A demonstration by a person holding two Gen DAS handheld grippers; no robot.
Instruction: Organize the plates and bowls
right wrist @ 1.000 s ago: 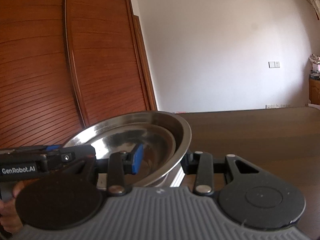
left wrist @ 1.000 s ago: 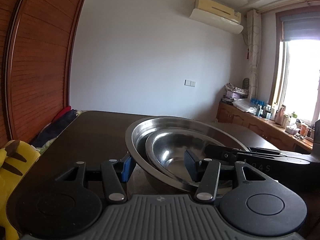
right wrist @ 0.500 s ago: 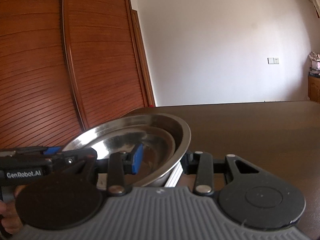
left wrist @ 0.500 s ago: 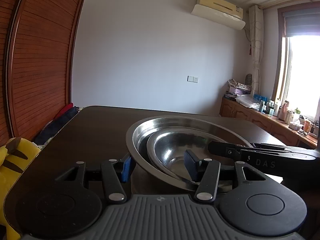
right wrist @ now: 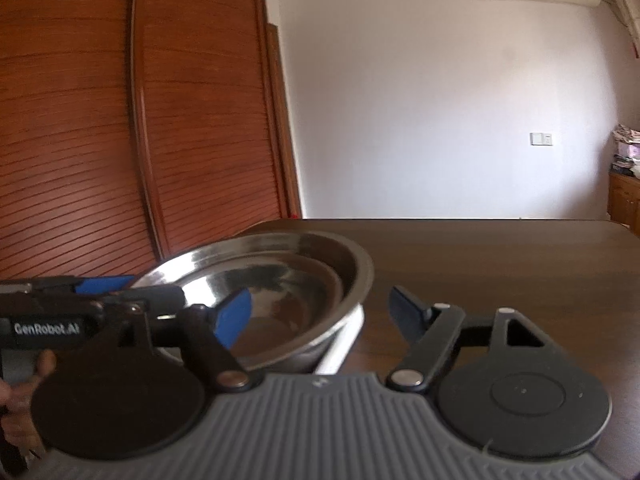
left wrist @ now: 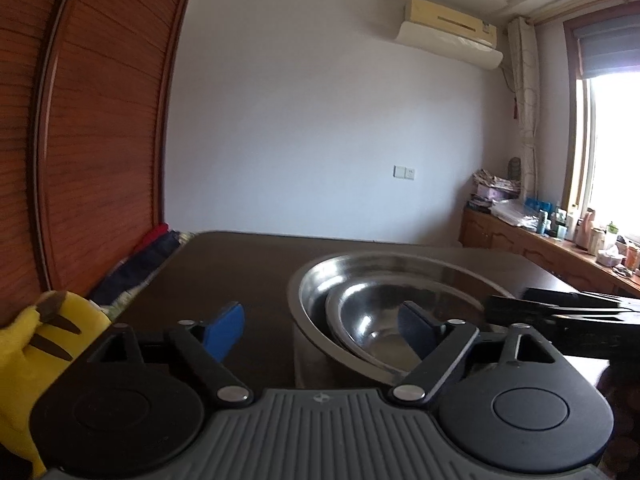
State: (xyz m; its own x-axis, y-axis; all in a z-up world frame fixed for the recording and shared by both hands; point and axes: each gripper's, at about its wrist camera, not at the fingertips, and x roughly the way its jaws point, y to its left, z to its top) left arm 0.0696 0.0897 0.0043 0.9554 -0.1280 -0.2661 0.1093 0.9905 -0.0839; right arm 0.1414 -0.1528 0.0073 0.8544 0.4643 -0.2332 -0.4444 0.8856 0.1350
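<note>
Bowls: two steel, smaller bowl nested in larger bowl; both grippers' fingers just opened, straddling rim, released.

wardrobe left | air conditioner on wall | yellow plush beside table

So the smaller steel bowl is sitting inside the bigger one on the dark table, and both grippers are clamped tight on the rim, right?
Not quite. The smaller bowl does sit inside the bigger bowl on the dark table, but neither gripper is clamped. The left gripper and right gripper have just been opening; each straddles the rim with its pads clear, as both wrist views show.
</note>
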